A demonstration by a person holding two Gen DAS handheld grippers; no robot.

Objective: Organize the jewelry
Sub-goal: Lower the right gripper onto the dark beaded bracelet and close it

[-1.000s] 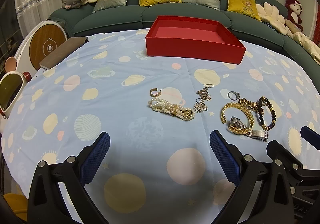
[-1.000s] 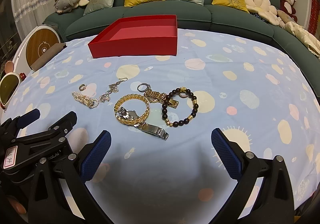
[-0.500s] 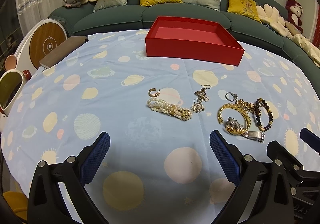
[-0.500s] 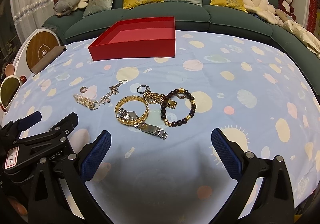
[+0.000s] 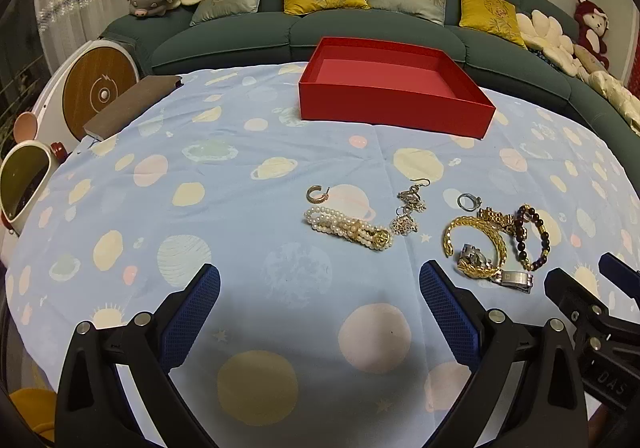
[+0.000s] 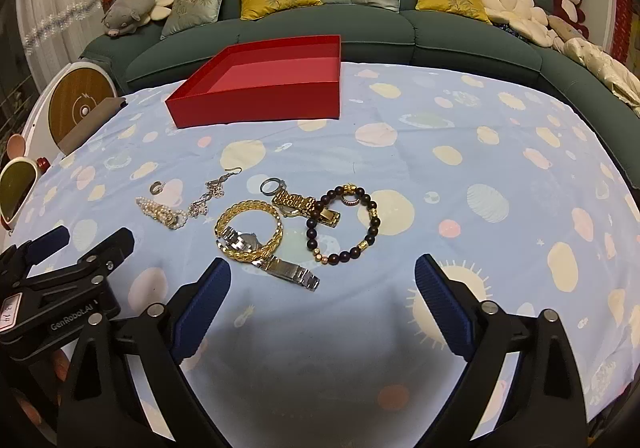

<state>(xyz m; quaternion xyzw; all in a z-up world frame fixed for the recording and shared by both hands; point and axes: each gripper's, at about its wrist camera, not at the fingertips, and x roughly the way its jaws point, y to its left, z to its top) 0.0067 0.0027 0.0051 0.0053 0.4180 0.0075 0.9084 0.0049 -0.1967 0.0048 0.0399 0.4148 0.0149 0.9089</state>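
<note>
Jewelry lies loose on the blue planet-print cloth [image 5: 240,176]: a pearl bracelet [image 5: 347,229], a gold hoop earring [image 5: 316,194], a silver dangle earring [image 5: 408,208], a ring [image 5: 466,201], a gold bangle [image 6: 249,229], a silver watch [image 6: 276,263], a gold watch [image 6: 305,205] and a dark bead bracelet [image 6: 343,224]. An empty red box [image 5: 394,86] stands behind them, also in the right wrist view [image 6: 264,82]. My left gripper [image 5: 319,288] is open and empty, short of the pearls. My right gripper [image 6: 322,284] is open and empty, just before the silver watch.
A green sofa [image 5: 360,28] with cushions and plush toys curves behind the table. A brown flat case [image 5: 128,108] lies at the cloth's far left edge. A round white device [image 5: 96,88] stands beside it.
Both grippers have drawn back slightly; the jewelry and box sit a little farther off in both views. Nothing was taken hold of.
</note>
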